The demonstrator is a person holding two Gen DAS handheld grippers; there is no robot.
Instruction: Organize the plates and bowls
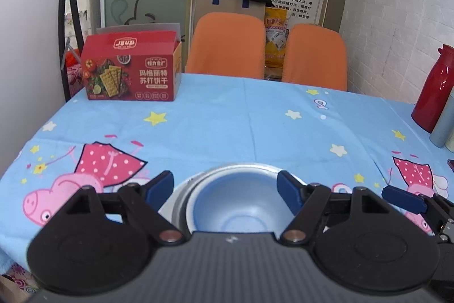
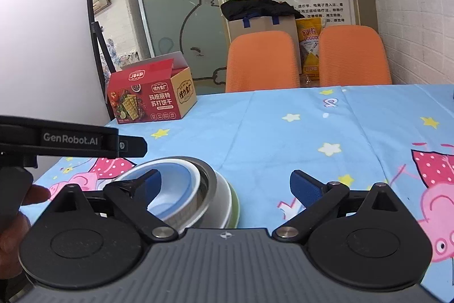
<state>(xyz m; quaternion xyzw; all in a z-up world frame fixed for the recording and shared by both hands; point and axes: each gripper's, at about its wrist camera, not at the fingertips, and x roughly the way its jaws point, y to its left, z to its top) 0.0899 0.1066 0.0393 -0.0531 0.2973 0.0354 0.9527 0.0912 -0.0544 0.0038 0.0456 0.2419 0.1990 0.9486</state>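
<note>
A blue bowl (image 1: 235, 203) sits nested inside a steel bowl (image 1: 181, 195) on the blue cartoon tablecloth (image 1: 255, 127). My left gripper (image 1: 225, 189) is open, its blue pads either side of the stack, above it and empty. In the right wrist view the same stack shows the blue bowl (image 2: 170, 189) in the steel bowl (image 2: 218, 195) on a green dish (image 2: 235, 206). My right gripper (image 2: 224, 186) is open and empty, just right of the stack, its left finger over the bowl's rim. The left gripper's body (image 2: 71, 142) shows at the left edge.
A red cracker box (image 1: 132, 68) stands at the far left of the table. Two orange chairs (image 1: 227, 44) stand behind the far edge. A red flask (image 1: 434, 87) and a grey bottle (image 1: 444, 121) stand at the right edge. My right gripper's finger (image 1: 403, 199) shows at right.
</note>
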